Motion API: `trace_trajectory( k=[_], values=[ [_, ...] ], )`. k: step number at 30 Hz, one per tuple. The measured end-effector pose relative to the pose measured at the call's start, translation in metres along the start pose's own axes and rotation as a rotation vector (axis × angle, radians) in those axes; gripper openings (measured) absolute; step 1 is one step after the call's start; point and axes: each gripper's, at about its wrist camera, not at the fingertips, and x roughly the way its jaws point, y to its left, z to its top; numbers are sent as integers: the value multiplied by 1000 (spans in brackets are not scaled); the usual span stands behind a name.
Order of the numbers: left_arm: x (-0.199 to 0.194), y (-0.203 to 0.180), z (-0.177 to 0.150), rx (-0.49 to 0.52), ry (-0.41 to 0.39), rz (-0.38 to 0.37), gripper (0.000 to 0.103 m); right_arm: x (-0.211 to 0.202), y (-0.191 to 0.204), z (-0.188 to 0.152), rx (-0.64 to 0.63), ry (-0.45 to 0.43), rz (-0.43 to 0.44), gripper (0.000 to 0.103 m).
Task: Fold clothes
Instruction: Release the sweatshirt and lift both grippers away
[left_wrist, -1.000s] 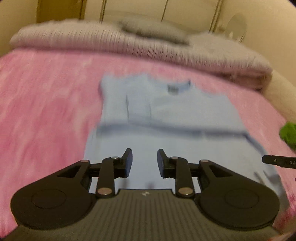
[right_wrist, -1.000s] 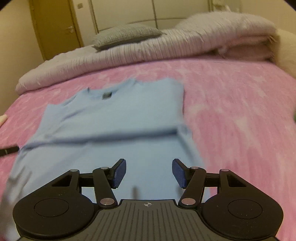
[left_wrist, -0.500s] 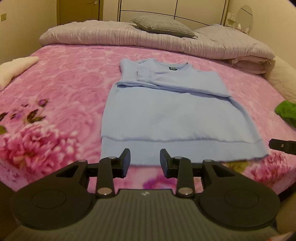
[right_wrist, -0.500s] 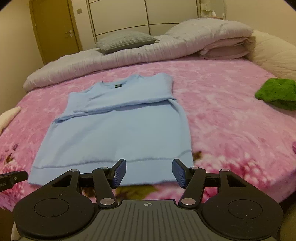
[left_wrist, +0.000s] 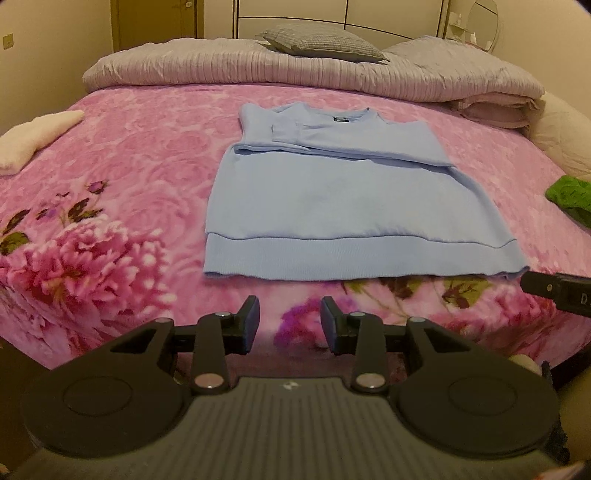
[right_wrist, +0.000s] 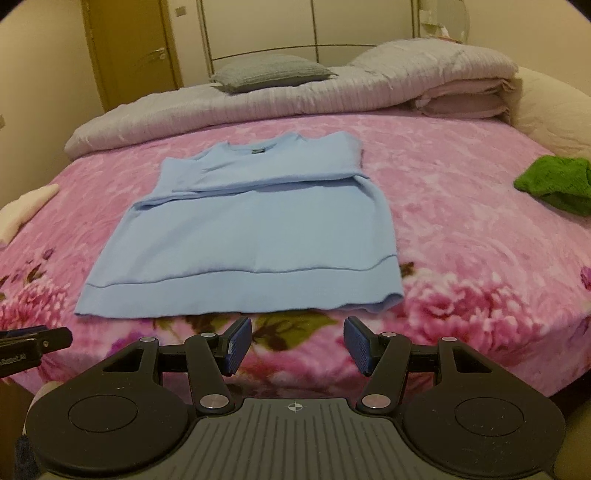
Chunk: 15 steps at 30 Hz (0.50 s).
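A light blue sweater (left_wrist: 332, 199) (right_wrist: 251, 236) lies flat on the pink floral bedspread (left_wrist: 129, 166), neck toward the pillows. Its sleeves are folded across the chest and its hem sits near the bed's front edge. My left gripper (left_wrist: 290, 306) hovers open just in front of the hem, with nothing between its fingers. My right gripper (right_wrist: 297, 328) is open too, wider, and empty, short of the hem's right half. Each gripper's tip shows in the other view: the right gripper (left_wrist: 554, 290) at the right edge, the left gripper (right_wrist: 33, 343) at the left edge.
A green garment (left_wrist: 570, 194) (right_wrist: 554, 182) lies at the bed's right side and a folded white cloth (left_wrist: 33, 140) (right_wrist: 22, 210) at its left. A rolled grey duvet (left_wrist: 295, 70) and a grey pillow (left_wrist: 321, 42) line the head end. The bed's front edge drops off below the grippers.
Both grippers have drawn back from above the sweater to the bed's front edge. The left jaws have widened a little. The sweater has stayed flat.
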Motion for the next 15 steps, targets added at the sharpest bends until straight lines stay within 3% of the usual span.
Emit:
trace_trajectory(
  k=[15],
  values=[
    [6, 1, -2, -6, 16, 2, 33, 3, -4, 2, -9, -3, 0, 59]
  ],
)
